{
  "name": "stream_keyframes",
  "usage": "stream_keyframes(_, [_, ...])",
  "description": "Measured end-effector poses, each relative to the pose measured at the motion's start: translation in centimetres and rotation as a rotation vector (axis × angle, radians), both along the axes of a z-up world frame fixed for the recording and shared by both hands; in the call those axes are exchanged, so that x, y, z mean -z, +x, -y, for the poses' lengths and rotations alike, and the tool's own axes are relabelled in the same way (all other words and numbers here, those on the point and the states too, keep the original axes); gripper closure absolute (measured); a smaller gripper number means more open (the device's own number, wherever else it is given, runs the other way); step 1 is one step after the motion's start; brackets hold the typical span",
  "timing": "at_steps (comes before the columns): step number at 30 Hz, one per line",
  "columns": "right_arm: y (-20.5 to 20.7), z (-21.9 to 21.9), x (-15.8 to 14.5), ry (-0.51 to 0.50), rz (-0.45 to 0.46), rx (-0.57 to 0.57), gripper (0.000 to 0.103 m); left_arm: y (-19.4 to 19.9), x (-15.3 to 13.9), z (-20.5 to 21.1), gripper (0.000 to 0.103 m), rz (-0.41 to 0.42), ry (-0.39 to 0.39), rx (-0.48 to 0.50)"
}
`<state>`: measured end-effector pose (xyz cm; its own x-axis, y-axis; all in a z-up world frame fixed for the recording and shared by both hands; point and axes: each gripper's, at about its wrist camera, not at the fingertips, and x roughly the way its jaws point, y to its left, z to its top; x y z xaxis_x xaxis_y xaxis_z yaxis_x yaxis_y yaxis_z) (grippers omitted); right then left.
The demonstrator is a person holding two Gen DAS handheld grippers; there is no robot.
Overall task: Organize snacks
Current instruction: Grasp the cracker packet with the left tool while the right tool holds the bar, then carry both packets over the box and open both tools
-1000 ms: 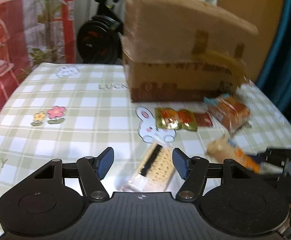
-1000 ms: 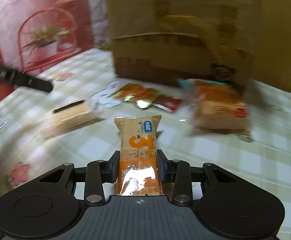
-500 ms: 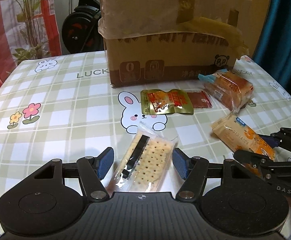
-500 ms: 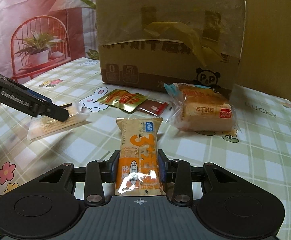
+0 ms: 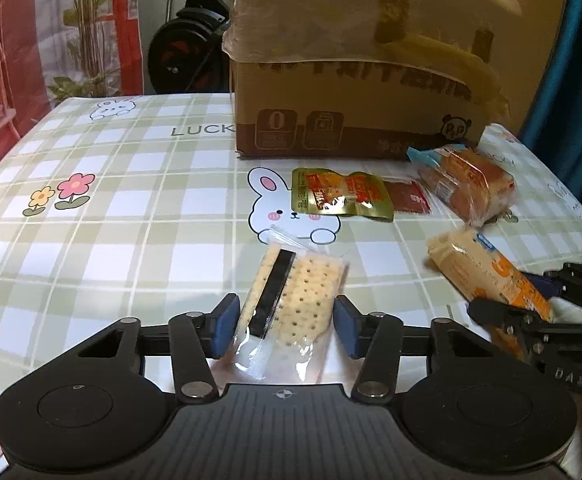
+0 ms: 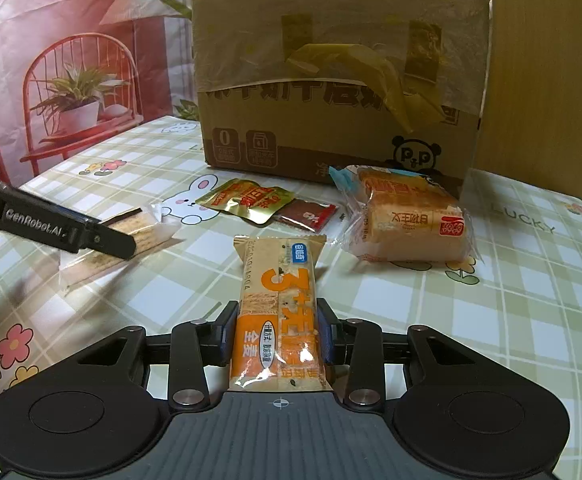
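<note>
A clear pack of crackers (image 5: pixel 291 304) with a black stripe lies on the checked tablecloth between the fingers of my left gripper (image 5: pixel 285 326). The jaws are narrowed around it, with small gaps at the pads. My right gripper (image 6: pixel 277 330) is shut on an orange-and-tan biscuit pack (image 6: pixel 277 308); that pack also shows in the left wrist view (image 5: pixel 487 276). The cracker pack and my left gripper (image 6: pixel 103 240) show at the left of the right wrist view.
A taped cardboard box (image 5: pixel 355 80) stands at the back of the table. In front of it lie a gold snack pouch (image 5: pixel 339 196), a small red packet (image 5: pixel 409 196) and a wrapped bread loaf (image 5: pixel 467 184). An exercise bike (image 5: pixel 187 52) stands behind the table.
My left gripper has moved forward over the cracker pack and its jaws have narrowed around it. My right gripper keeps its hold on the biscuit pack.
</note>
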<state>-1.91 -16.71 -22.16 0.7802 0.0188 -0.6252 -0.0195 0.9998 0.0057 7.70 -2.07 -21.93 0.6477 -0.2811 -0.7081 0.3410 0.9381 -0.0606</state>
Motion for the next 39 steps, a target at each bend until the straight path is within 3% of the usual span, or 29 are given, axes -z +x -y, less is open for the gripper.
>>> stream_keyframes(11, [0.0, -0.2, 0.0, 0.003, 0.001, -0.001, 0.066, -1.4, 0.3, 0.5, 0.052, 0.038, 0.053, 0.016])
stream_keyframes(22, [0.0, 0.0, 0.0, 0.013, 0.003, -0.001, 0.066, -2.6, 0.1, 0.4, 0.053, 0.055, 0.030, 0.050])
stream_keyframes(33, [-0.3, 0.4, -0.1, 0.039, 0.007, -0.001, 0.070, -2.6, -2.3, -0.5, 0.053, 0.080, -0.076, 0.030])
stream_keyframes(39, [-1.0, 1.3, -2.1, 0.094, 0.061, 0.026, 0.070, -2.0, -6.0, -1.8, 0.053, 0.169, -0.132, -0.005])
